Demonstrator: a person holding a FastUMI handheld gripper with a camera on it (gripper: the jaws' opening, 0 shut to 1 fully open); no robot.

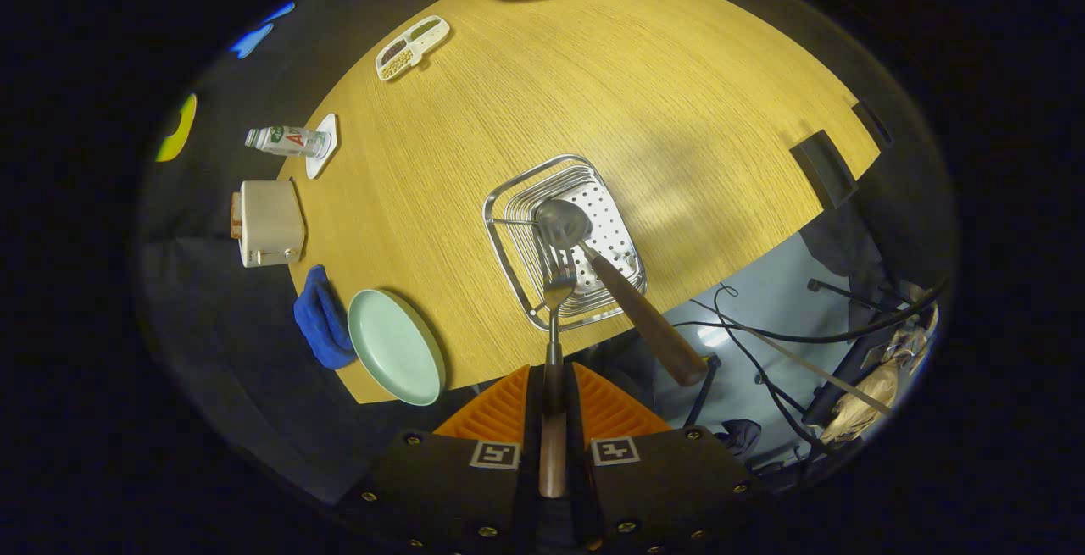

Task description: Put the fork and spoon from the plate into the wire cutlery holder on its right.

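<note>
Currently 1 of 2 utensils sits in the wire cutlery holder (564, 237), near the worktop (678, 97) edge: the spoon (623, 288) lies bowl-down in it, its wooden handle slanting out over the rim. The fork (554, 343) is clamped by its handle between the jaws of the gripper (553, 407), tines reaching over the holder's near rim. The pale green plate (396, 346), at the worktop corner beside a blue cloth (320, 318), holds no cutlery. Judged remaining: fork to be lowered in and let go.

Pale green plate (397, 346), blue cloth (321, 318), yellow wood-grain table (678, 72)
</note>
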